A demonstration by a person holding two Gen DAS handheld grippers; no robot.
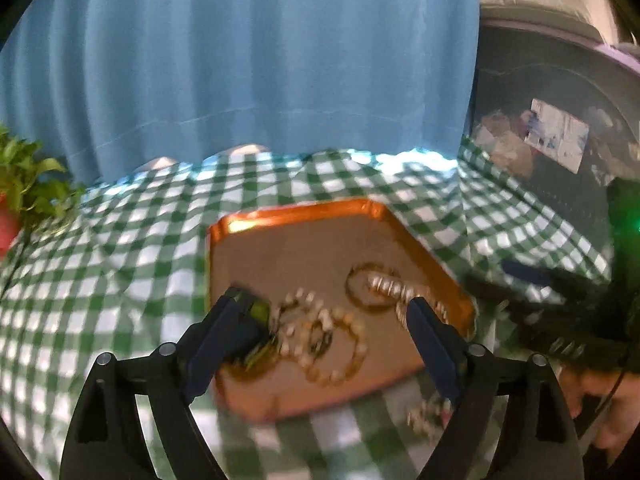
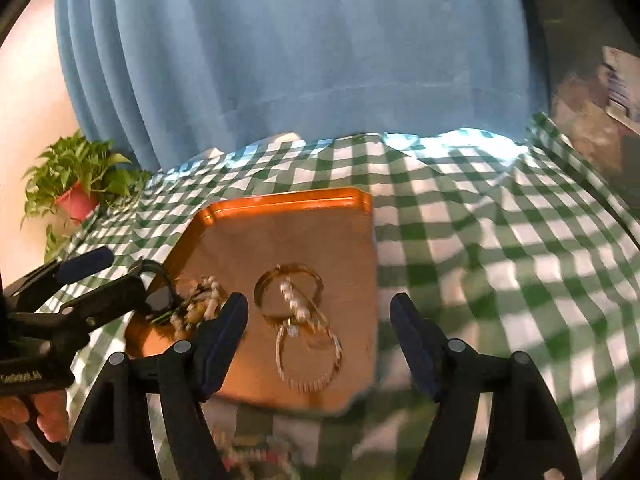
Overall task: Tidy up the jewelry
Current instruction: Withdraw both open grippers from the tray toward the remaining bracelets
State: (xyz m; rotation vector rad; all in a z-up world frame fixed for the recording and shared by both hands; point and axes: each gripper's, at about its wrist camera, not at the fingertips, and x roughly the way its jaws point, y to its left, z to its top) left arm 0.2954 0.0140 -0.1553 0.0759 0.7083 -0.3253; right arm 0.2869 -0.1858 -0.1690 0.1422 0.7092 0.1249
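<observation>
Hovering over the near half of the copper tray (image 1: 280, 240), the left gripper (image 1: 328, 316) had its jaws spread wide, nothing between them, a pearl bracelet (image 1: 340, 344) and a gold bangle (image 1: 370, 288) lying on the tray beneath. Over on the right, the right gripper (image 2: 318, 312) was gaping open too, above a beaded hoop (image 2: 308, 354) near the tray's front edge. More beads (image 1: 426, 418) sat blurred on the green checked cloth (image 1: 120, 260), just off the tray's near side, potted plant (image 2: 76, 184) far left
</observation>
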